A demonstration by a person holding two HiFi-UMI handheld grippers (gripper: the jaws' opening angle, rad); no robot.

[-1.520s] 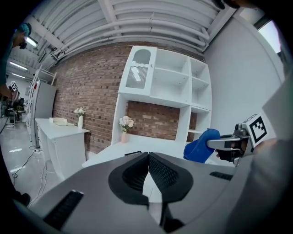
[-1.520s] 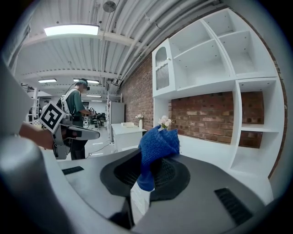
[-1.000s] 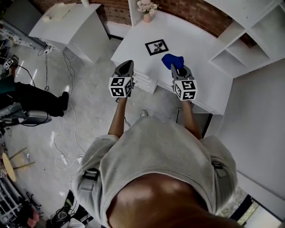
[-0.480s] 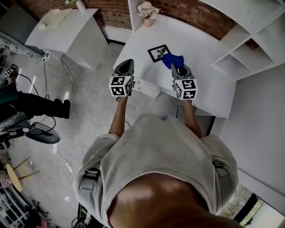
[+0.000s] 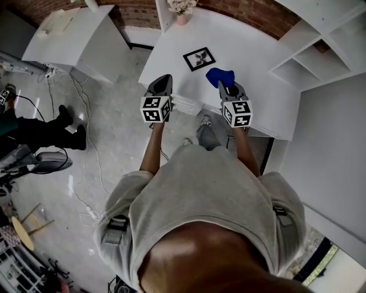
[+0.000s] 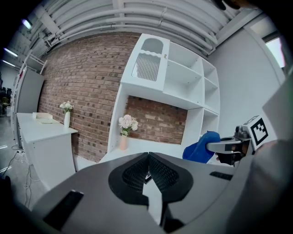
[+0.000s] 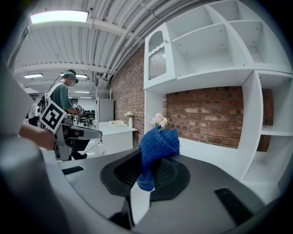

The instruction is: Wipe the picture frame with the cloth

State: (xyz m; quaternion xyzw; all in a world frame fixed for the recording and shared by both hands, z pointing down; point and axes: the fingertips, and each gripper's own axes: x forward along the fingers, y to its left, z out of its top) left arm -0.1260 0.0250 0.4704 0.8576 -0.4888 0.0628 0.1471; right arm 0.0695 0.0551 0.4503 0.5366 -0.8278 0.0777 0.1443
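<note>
A small square picture frame (image 5: pixel 199 59) lies flat on a white worktop (image 5: pixel 257 100), toward its far left part. The frame has a black border, a white mat and a dark leafy print in the middle, and it sits turned at an angle to the worktop's edges. Just to its right and a little nearer is a bright blue knitted cloth (image 5: pixel 220 76), bunched into a soft lump.

Half a second ago the cloth's edge overlapped the frame's right corner in the head view. Now a strip of bare white worktop shows between them. The person's own leg (image 5: pixel 207 133) has also come into sight below the worktop's near edge, between the two arms.

The right claw (image 5: pixel 229 90) is closed on the cloth. Its own view shows the blue fabric (image 7: pixel 158 146) pinched between the two dark ribbed pads and standing up in a fold above them — held off the frame, not touching it. The left claw (image 5: pixel 162 84) hangs over the worktop's near left edge, well apart from the frame. Its own view shows the two pads (image 6: pixel 162 172) pressed together with nothing between them. The cloth (image 6: pixel 200 147) shows to its right, in the other claw.

A vase of pale flowers (image 5: pixel 181 7) stands at the worktop's far edge, against a brick wall.
</note>
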